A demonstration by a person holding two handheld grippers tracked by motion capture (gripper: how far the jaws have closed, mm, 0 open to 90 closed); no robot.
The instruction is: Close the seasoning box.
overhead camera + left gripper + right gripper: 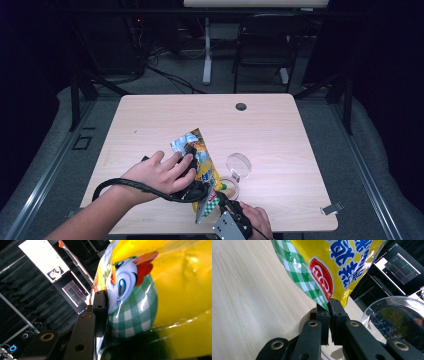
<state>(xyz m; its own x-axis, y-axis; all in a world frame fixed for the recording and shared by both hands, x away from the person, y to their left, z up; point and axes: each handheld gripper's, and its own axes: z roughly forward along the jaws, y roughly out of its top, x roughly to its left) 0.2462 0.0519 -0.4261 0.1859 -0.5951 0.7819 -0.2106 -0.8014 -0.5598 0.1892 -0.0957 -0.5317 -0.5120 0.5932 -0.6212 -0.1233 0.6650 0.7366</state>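
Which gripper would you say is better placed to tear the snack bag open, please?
Probably the right gripper: it pinches the snack bag at its edge, a fair spot for tearing, while the left gripper clamps its body.

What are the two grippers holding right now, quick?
Left gripper: closed on the body of the snack bag, jaws pressing its sides.
Right gripper: closed, jaws pinching the corner of the snack bag.

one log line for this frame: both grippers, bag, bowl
left gripper: shut on snack bag body | right gripper: shut on snack bag corner | snack bag: held tilted above table | clear bowl: on table, beside bag
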